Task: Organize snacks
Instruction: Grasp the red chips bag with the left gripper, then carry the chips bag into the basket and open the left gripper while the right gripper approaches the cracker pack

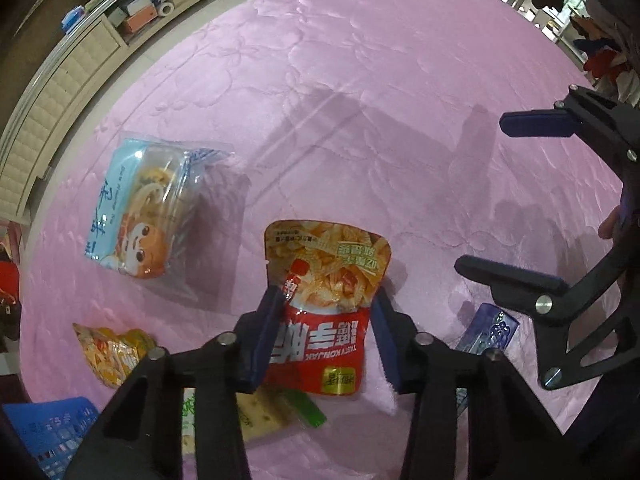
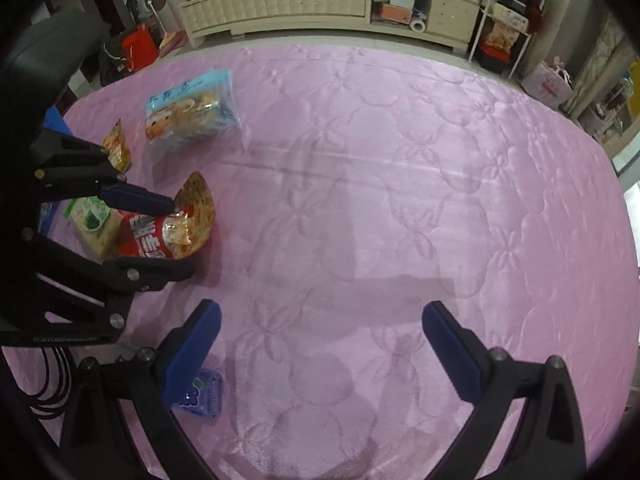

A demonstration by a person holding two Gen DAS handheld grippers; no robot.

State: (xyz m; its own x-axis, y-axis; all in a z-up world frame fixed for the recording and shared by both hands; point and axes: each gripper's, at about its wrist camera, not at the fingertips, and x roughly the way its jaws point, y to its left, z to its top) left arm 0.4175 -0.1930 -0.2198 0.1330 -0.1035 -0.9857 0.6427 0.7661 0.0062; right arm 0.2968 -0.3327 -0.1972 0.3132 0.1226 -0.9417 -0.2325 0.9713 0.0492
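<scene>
My left gripper (image 1: 326,298) is shut on a red konjac snack pouch (image 1: 324,300), pinching its sides so it bows, just above the pink bedspread; it also shows in the right wrist view (image 2: 168,228). My right gripper (image 2: 320,320) is open and empty over bare bedspread; in the left wrist view it is at the right (image 1: 516,196). A light-blue snack bag (image 1: 140,208) lies to the far left. A small yellow pouch (image 1: 112,352), a green-and-cream pack (image 1: 260,412) and a purple-blue pouch (image 2: 202,396) lie near the grippers.
A blue basket (image 1: 48,432) sits at the bedspread's near-left edge. The pink quilted bedspread (image 2: 400,200) stretches far and right. A cream cabinet (image 2: 320,0) and shelves with clutter stand beyond the bed.
</scene>
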